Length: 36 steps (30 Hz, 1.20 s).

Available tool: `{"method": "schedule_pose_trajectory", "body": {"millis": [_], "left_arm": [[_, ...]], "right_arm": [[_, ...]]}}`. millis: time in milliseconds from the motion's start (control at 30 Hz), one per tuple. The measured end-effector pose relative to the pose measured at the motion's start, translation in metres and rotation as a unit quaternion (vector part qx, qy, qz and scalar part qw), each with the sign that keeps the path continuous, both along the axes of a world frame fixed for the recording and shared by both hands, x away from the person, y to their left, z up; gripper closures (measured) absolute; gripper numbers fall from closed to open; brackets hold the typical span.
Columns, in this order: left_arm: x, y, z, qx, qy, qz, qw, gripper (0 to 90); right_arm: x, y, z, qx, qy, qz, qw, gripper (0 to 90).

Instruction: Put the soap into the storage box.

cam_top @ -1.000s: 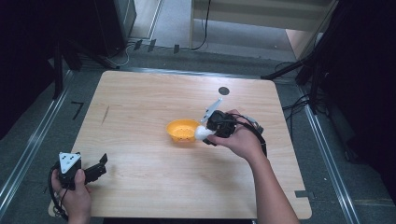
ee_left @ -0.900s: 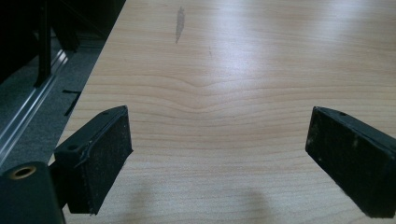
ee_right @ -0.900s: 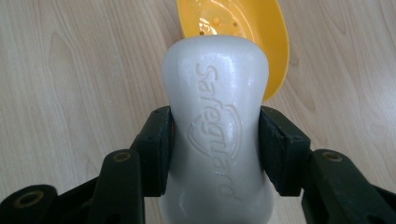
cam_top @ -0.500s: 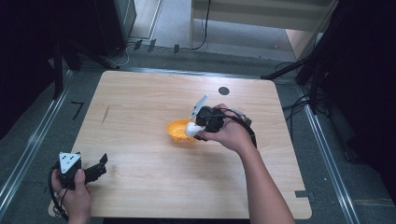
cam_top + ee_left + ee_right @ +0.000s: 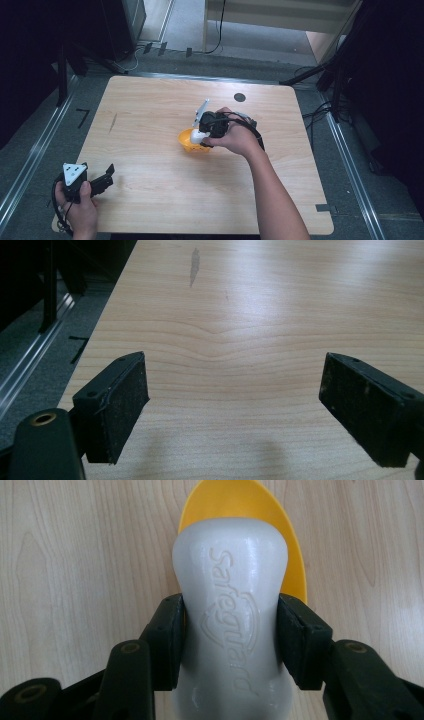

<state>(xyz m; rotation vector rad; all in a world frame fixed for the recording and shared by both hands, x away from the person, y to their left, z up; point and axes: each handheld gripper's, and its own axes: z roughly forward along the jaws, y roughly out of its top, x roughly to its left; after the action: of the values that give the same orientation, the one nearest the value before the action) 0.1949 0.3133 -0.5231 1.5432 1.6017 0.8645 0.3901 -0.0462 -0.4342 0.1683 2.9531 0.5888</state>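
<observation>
High view: the right hand [image 5: 235, 137] reaches to mid-table, its right gripper [image 5: 202, 135] pointing left over a yellow bowl [image 5: 190, 142]. Its jaws clamp the waist of a white soap bar [image 5: 232, 610], held above the bowl's edge. The left gripper [image 5: 102, 181] rests near the wooden table [image 5: 150, 100]'s front left corner, jaws wide apart and holding nothing. Dark floor surrounds the table.

Right gripper [image 5: 202, 136], near the table [image 5: 150, 110] centre, jaws clamped on soap [image 5: 231, 605]; left gripper [image 5: 102, 181], jaws wide apart, rests at the table's near-left corner.
</observation>
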Motion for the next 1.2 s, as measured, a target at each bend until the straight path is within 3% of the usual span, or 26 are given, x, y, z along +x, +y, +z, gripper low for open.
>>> {"method": "schedule_pose_trajectory", "body": {"millis": [300,600,1200], "left_arm": [[0.000,0.001,0.000,-0.003,-0.003,0.002,1.0000,10.6],[0.002,0.000,0.000,-0.001,0.009,-0.012,0.9999,7.1],[0.002,0.001,0.000,-0.005,0.014,-0.012,0.9998,7.2]], "right_arm": [[0.009,0.013,-0.006,-0.009,-0.006,0.023,0.9997,50.1],[0.016,0.025,-0.015,-0.014,-0.009,0.052,0.9985,50.1],[0.023,0.022,-0.031,-0.025,0.002,0.054,0.9982,49.9]]}}
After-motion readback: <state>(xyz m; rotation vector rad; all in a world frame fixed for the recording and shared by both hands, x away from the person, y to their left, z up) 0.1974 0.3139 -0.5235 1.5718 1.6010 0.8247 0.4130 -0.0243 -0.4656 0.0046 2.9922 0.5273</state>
